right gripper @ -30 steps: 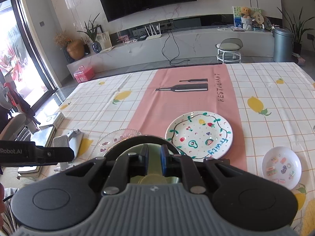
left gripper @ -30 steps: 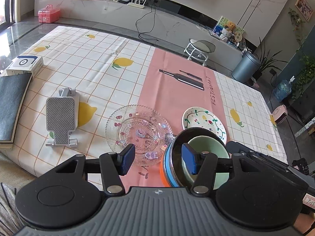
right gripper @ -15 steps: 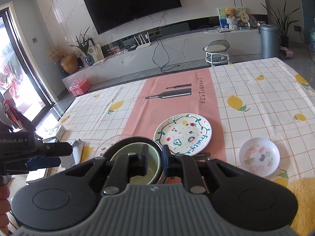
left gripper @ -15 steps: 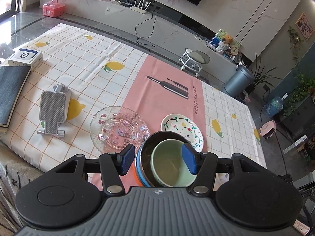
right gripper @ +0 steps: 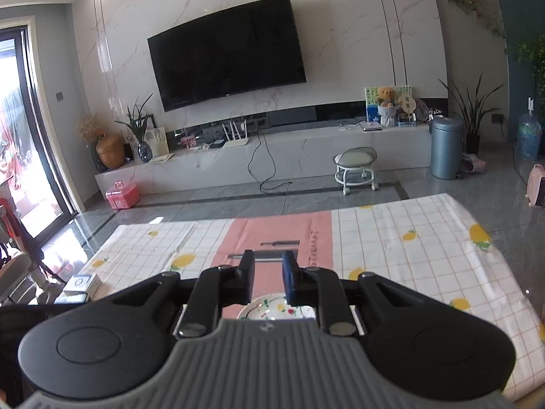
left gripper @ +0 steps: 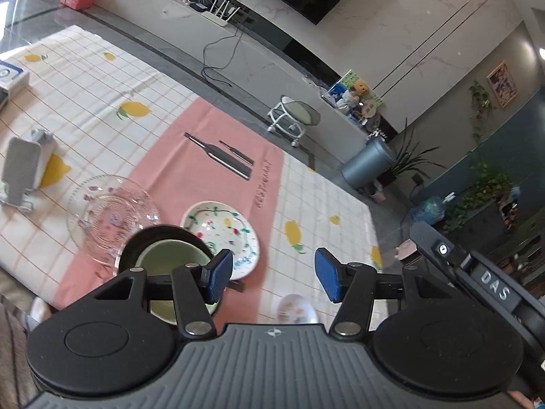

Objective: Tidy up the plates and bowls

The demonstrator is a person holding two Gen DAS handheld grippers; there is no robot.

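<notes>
Checked cloth (left gripper: pixel 112 78) is covering the table; lower left, a green bowl (left gripper: pixel 170 259) is sitting nested inside a dark bowl (left gripper: pixel 153 233). The left gripper (left gripper: pixel 274 274) is hanging spread and empty, while the right gripper (right gripper: pixel 269 279), its jaws just opening, is pinching nothing.

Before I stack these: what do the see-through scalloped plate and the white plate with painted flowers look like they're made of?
The see-through scalloped plate looks like pressed glass: transparent, ribbed, with the tablecloth visible through it. The white plate with painted flowers looks like glazed ceramic: opaque and glossy, though melamine is possible.
</notes>
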